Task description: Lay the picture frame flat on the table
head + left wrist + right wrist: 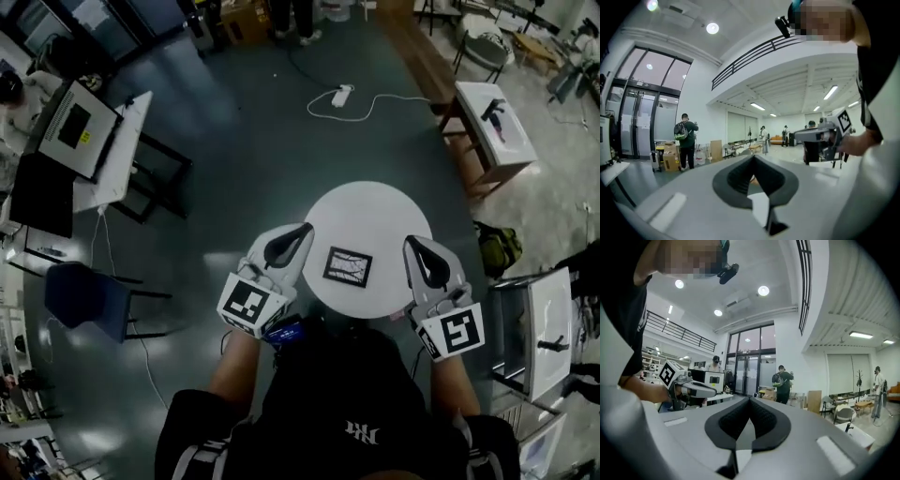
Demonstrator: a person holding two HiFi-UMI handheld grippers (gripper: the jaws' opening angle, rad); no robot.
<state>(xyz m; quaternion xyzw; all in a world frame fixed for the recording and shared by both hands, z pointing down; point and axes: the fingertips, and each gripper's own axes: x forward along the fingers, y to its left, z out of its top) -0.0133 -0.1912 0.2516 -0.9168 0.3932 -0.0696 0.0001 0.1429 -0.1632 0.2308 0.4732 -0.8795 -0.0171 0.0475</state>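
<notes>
**Already flat on the table, with both tools closed and empty**

Down near the middle of the round white table (375, 211), lying flat and face up: the dark-bordered picture frame (348, 266). Touching neither tool. Just to its left in the head view, apart from it, the left gripper (302, 231), with jaws pressed together on nothing. To its right, likewise apart, the right gripper (413, 244), with jaws also together and holding nothing. Both held roughly level, pointing away from the person and out over an open hall. Around the table, dark grey floor (253, 159), with a white power strip (341, 95) and its cable beyond, and a blue chair (84, 295) off to the left. Farther away, a person with a backpack (686, 140) beside cardboard boxes (670, 158).
</notes>
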